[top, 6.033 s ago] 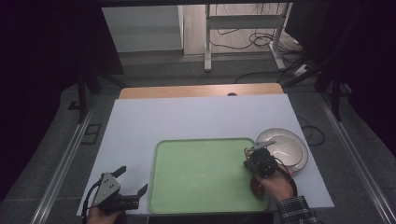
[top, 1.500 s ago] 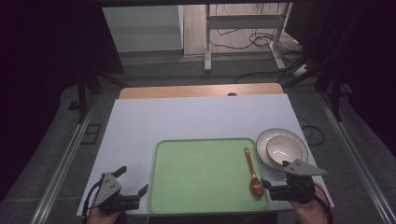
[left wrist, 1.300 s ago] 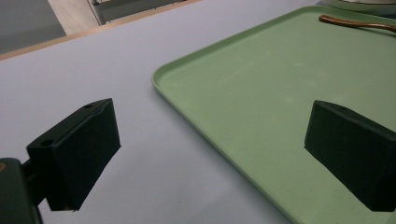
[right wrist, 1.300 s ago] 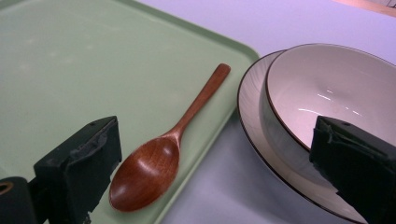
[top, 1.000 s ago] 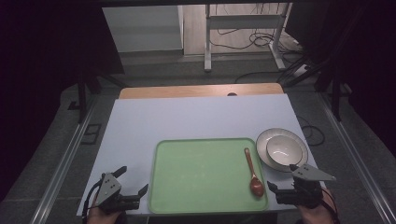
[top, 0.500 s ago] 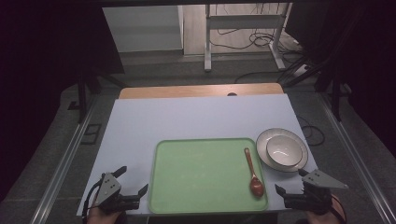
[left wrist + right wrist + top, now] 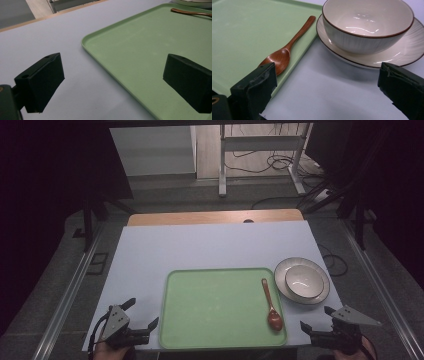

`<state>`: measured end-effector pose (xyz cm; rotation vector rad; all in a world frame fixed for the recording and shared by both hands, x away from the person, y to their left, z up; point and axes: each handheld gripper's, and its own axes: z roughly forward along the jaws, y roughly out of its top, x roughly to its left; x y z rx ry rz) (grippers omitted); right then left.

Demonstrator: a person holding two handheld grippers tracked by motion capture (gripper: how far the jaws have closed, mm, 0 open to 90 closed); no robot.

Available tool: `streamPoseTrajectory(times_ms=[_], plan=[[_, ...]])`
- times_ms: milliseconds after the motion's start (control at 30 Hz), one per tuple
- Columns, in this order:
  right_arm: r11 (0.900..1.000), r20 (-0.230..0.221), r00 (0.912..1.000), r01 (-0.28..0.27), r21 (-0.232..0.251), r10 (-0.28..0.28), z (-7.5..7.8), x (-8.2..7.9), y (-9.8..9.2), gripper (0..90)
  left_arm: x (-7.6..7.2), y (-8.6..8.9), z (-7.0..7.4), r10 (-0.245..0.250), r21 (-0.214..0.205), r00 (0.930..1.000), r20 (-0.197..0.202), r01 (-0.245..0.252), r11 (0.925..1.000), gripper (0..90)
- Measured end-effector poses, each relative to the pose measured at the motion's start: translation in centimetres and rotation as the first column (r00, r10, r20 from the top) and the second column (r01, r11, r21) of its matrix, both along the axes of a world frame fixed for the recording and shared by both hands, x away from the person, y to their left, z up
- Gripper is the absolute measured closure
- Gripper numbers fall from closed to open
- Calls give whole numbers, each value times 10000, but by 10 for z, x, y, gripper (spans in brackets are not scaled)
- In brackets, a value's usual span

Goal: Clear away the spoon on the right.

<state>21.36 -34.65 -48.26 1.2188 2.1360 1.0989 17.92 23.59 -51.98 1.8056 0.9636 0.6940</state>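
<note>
I see the green tray [image 7: 220, 307] at the near middle of the white table [image 7: 210, 245]. A wooden spoon [image 7: 271, 304] lies along the tray's right side, bowl end toward me, handle pointing away. Just right of the tray a cream bowl [image 7: 303, 281] sits on a cream plate [image 7: 286, 270].

My left gripper [image 7: 141, 322] rests at the near left edge beside the tray, jaws wide, nothing between them. My right gripper [image 7: 316, 319] sits at the near right corner, below the plate, jaws wide and empty too; in its own view the spoon's bowl end [image 7: 277, 60] lies just past one jaw.
</note>
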Motion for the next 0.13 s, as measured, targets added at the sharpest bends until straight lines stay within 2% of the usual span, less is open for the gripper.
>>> streamPoseTrajectory(times_ms=[133], plan=[[9995,-218,9997,-77,292,84,-2,2,0,17,1,0,0,7,-16,10000,-24,-7,10000,32]])
